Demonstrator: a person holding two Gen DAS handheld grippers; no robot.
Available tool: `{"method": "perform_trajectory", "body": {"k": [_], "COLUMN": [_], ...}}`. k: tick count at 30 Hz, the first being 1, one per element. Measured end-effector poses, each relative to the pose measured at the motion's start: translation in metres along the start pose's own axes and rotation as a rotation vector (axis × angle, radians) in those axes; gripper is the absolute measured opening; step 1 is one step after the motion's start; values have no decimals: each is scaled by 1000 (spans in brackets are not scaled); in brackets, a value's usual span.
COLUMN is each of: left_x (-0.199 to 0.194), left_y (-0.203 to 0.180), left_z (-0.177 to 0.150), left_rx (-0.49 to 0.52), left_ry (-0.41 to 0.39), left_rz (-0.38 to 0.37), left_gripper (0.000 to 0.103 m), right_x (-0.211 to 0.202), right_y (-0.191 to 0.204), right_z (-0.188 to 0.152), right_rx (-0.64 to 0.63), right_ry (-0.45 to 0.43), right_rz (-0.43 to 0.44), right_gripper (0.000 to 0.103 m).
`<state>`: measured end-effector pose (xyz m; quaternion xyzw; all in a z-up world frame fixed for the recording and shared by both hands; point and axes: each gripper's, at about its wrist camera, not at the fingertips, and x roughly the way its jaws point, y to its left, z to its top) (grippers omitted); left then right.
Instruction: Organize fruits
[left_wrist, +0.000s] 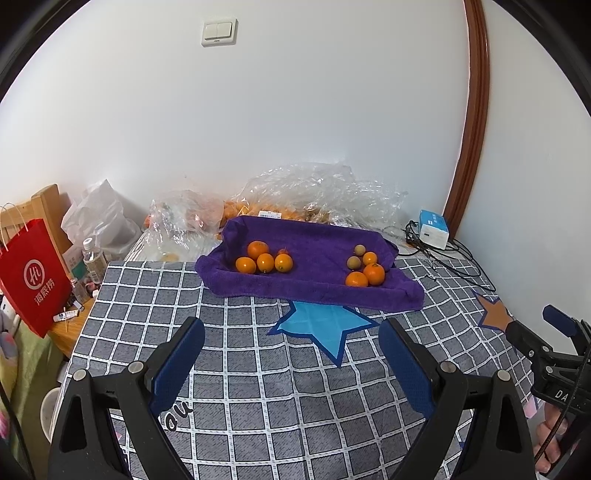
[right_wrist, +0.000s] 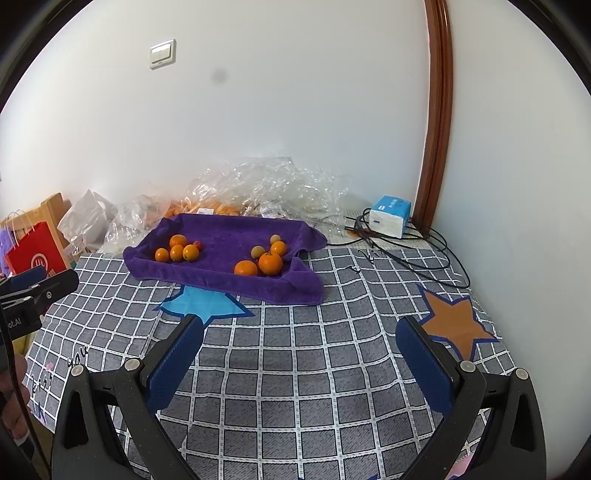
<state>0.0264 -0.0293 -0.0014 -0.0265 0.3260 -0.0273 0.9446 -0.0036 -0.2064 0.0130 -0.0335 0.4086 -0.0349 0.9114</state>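
Note:
A purple towel (left_wrist: 314, 243) (right_wrist: 229, 229) lies over a tray on the checked bedcover. On its left sit several small oranges (left_wrist: 264, 261) (right_wrist: 177, 252) and one tiny red fruit (right_wrist: 198, 244). On its right lie bigger oranges (left_wrist: 373, 274) (right_wrist: 270, 263) with two pale round fruits (left_wrist: 353, 262) (right_wrist: 257, 252). My left gripper (left_wrist: 291, 332) hangs open in front of the towel, nothing between its fingers. My right gripper (right_wrist: 301, 330) is open too, short of the towel's right end. Each gripper shows at the edge of the other's view.
Crumpled clear plastic bags (left_wrist: 317, 192) with more orange fruit lie behind the towel against the wall. A blue-white box (right_wrist: 391, 216) and black cables (right_wrist: 406, 251) sit back right. A red paper bag (left_wrist: 33, 277), a bottle (left_wrist: 92, 258) and clutter stand left of the bed.

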Motion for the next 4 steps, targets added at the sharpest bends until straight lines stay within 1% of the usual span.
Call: {"method": "perform_trajectory", "body": {"k": [4], "left_x": [0], "left_y": [1], "left_z": [-1], "left_rx": [-5], "left_ry": [-11], "left_rz": [6], "left_gripper": [96], "right_x": [1], "right_y": [1], "right_z": [-1], "right_rx": [-5], "right_ry": [-1], "right_rz": [5], "right_gripper": [102]}}
